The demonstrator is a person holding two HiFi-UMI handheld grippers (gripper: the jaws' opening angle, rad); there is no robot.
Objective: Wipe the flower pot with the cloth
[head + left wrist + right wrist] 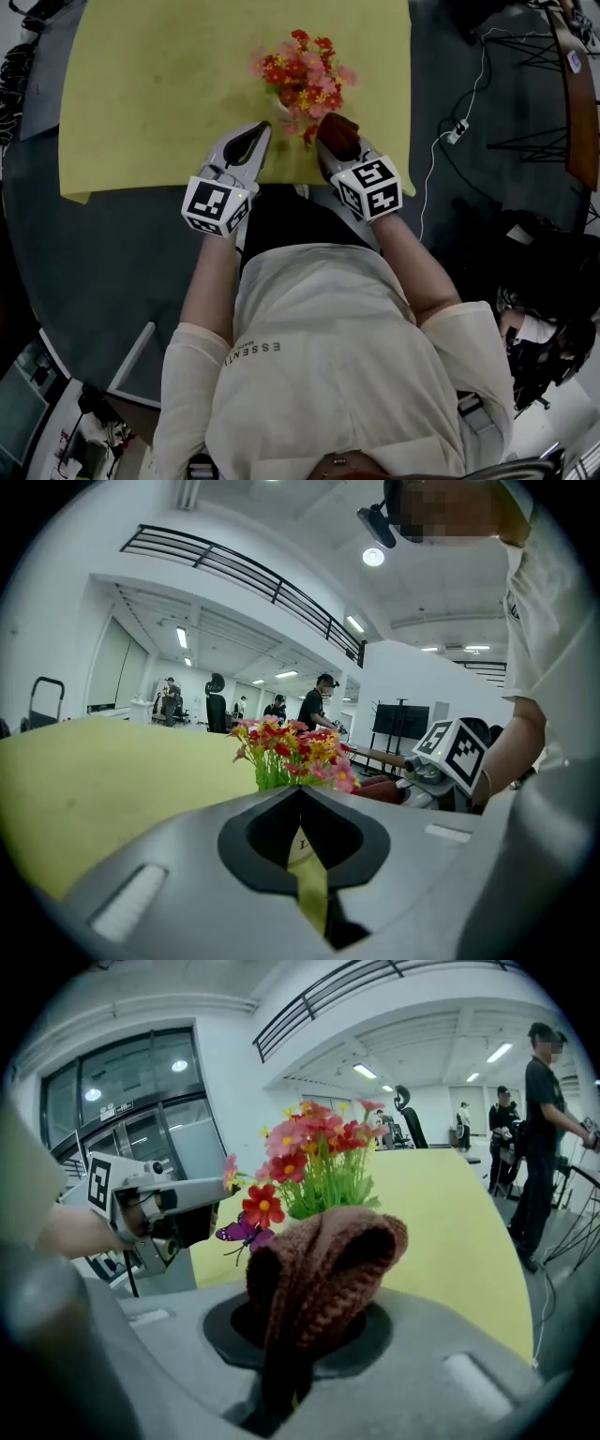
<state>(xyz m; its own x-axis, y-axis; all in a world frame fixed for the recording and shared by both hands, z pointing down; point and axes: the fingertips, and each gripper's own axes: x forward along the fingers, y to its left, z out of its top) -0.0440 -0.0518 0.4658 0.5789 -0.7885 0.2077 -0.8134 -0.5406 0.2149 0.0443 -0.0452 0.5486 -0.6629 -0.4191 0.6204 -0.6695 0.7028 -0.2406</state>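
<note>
Bright open hall with a railed mezzanine surrounds the yellow table, which carries the flower pot near its front edge, mostly hidden under red and pink blooms. The wipe looks not yet begun: the left gripper has its fingers pressed together on nothing, the right gripper has its fingers clamped on the brown knitted cloth, and next the cloth must reach the pot's wall beneath the flowers. Only "ESSENT" on the person's shirt can be read.
</note>
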